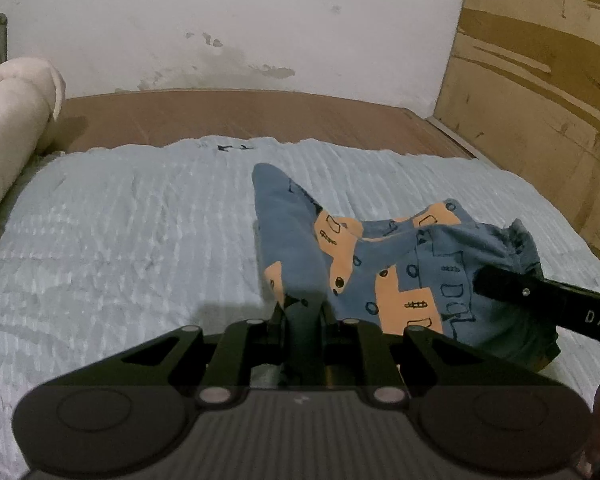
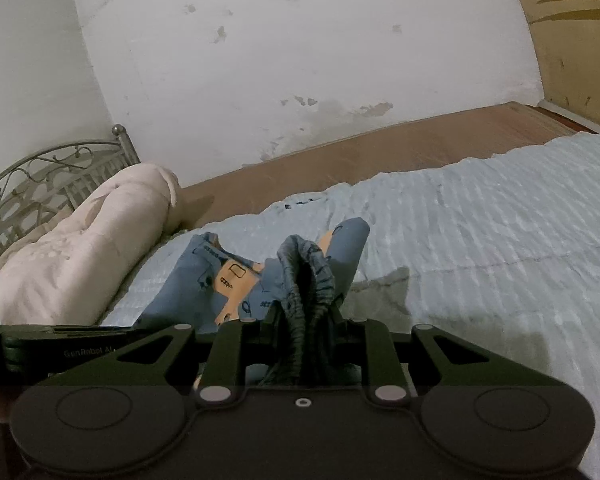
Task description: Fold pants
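Observation:
The pants are blue with orange patches and dark drawn shapes. They lie bunched on the light blue bedspread. My left gripper is shut on a plain blue part of the pants, which rises in a peak ahead of it. My right gripper is shut on the gathered elastic waistband. In the left wrist view the right gripper reaches in from the right at the waistband. In the right wrist view the pants spread to the left.
A rolled cream quilt lies at the head of the bed by a metal headboard. A brown bare strip of bed base runs along the white wall. A wooden panel stands at the right.

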A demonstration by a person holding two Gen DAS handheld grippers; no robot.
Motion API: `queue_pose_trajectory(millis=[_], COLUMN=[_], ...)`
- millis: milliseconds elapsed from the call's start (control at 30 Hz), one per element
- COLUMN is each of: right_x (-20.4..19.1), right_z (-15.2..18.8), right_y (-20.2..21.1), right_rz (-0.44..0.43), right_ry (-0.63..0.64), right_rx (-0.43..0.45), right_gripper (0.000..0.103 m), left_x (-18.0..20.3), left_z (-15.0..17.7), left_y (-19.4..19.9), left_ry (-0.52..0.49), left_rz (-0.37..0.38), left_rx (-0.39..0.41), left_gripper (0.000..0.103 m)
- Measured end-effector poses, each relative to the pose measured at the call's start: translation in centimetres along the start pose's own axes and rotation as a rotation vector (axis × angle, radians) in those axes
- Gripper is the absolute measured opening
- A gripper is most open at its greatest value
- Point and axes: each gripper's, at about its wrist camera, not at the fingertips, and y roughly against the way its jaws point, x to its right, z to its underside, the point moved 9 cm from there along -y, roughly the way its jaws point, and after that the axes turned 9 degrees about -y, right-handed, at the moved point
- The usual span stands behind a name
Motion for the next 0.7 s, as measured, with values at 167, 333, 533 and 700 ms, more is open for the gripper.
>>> queue_pose_trajectory(millis=[167,333,533,700], right_x=[-0.1,0.3,1.4,2.2], right_z=[-1.0,-1.0,0.0,0.8], right_y=[-3.0,-5.9,-8.6,-9.8], right_rz=[0.009,0.026,0.052,0.068], right_ry=[-0.024,-0.035,-0.049,-0.055], right_rx=[-0.007,-0.035,-0.078,-0.1], right_gripper=[0.022,0.022,0.022,0.022], left_x=[-2.0,-3.5,-4.4,-4.8], left_z=[-1.6,-1.7,-0.6,0.1], left_y=[-2.0,-4.6,-7.3,-8.3], left_ry=[0.016,0.032,0.047,0.055], left_rz=[-0.004,-0.007,-0.002,-0.002], left_rx=[0.006,-0.021,-0.062,-0.08], left_gripper=[0.016,0.016,0.016,0.016])
